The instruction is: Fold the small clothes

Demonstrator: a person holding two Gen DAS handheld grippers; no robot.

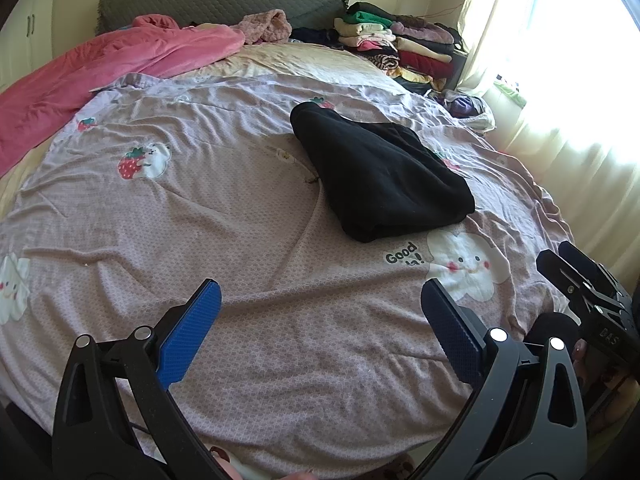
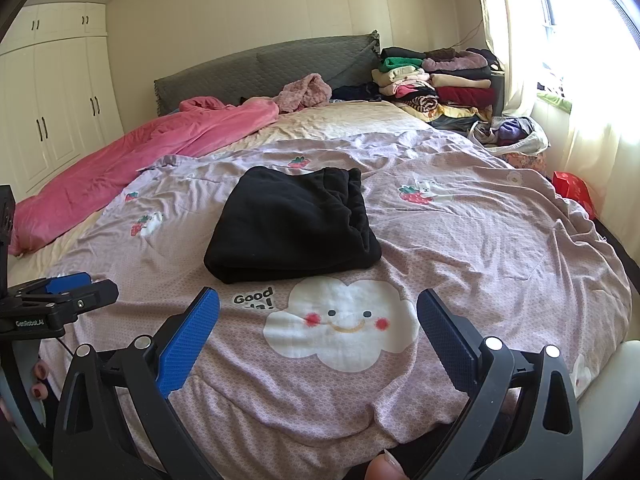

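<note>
A black garment (image 1: pixel 380 172) lies folded into a thick rectangle on the lilac bedspread (image 1: pixel 200 220), its elastic waistband toward the headboard. The same black garment (image 2: pixel 292 224) sits just beyond a white cloud print (image 2: pixel 340 324) in the right wrist view. My left gripper (image 1: pixel 320 300) hovers open over bare bedspread, well short and left of the garment, nothing between its blue pads (image 1: pixel 188 336). My right gripper (image 2: pixel 318 308) is open too, above the cloud print, a short way in front of the garment. Each gripper shows at the edge of the other's view.
A pink quilt (image 2: pixel 140 168) is bunched along the left side of the bed. Stacks of folded clothes (image 2: pixel 436 76) stand by the grey headboard (image 2: pixel 260 68) at the back right. A bag of laundry (image 2: pixel 508 132) and a red bag (image 2: pixel 572 192) sit near the bright curtained window. White wardrobes (image 2: pixel 56 108) line the left wall.
</note>
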